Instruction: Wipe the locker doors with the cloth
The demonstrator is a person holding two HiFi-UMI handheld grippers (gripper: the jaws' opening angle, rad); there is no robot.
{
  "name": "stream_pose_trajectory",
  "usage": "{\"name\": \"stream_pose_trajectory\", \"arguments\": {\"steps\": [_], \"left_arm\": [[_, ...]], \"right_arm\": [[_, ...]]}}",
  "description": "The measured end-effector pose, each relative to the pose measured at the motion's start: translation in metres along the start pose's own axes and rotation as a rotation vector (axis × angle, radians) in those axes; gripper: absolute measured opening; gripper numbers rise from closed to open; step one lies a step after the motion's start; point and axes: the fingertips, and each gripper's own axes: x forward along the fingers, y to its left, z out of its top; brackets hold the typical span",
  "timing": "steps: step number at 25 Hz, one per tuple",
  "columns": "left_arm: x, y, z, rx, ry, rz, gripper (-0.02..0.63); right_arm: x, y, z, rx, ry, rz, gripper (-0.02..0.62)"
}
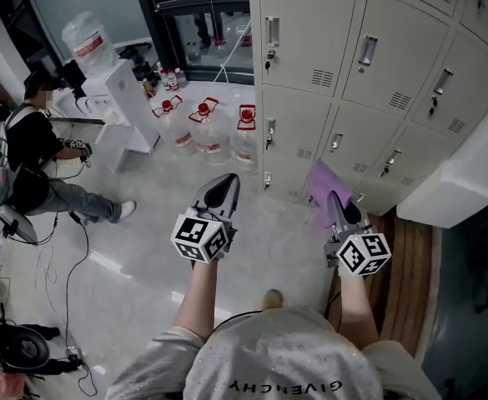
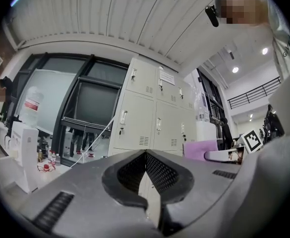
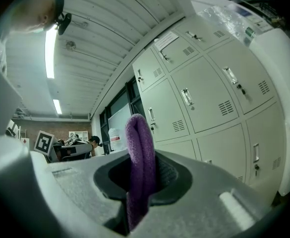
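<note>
Grey locker doors (image 1: 352,65) fill the upper right of the head view. My right gripper (image 1: 341,210) is shut on a folded purple cloth (image 1: 320,188), held just short of the bottom row of lockers. In the right gripper view the cloth (image 3: 141,167) sticks up between the jaws of the right gripper (image 3: 142,182), with the lockers (image 3: 204,103) beyond. My left gripper (image 1: 219,192) hovers over the floor to the left, shut and holding nothing. In the left gripper view the left gripper (image 2: 145,168) faces the lockers (image 2: 149,113), and the cloth (image 2: 200,149) shows at the right.
Several water jugs (image 1: 202,127) with red caps stand on the floor left of the lockers, beside a white dispenser (image 1: 114,107). A person (image 1: 35,157) sits at the far left, with cables (image 1: 77,257) on the floor. A white box (image 1: 469,182) juts out at the right.
</note>
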Motion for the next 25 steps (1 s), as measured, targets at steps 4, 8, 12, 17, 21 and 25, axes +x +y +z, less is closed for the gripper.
{"name": "stream_pose_trajectory", "arguments": {"steps": [4,8,12,17,21,25], "left_arm": [[0.026,0.006,0.000,0.002,-0.007,-0.005,-0.002],[0.046,0.014,0.004,0.011,-0.007,0.000,-0.002],[0.061,0.023,0.014,0.018,-0.009,0.002,-0.002],[0.086,0.041,0.043,0.041,-0.034,-0.006,-0.002],[0.117,0.055,0.072,0.068,-0.068,-0.026,-0.002],[0.150,0.070,0.102,0.102,-0.094,-0.061,-0.002]], "right_arm": [[0.019,-0.015,0.000,-0.007,0.008,0.011,0.049],[0.040,-0.023,0.010,-0.016,-0.010,0.030,0.049],[0.060,-0.025,0.028,-0.034,-0.043,0.048,0.049],[0.095,-0.024,0.059,-0.063,-0.101,0.062,0.049],[0.129,-0.022,0.093,-0.122,-0.157,0.080,0.050],[0.171,-0.019,0.125,-0.153,-0.205,0.096,0.050]]}}
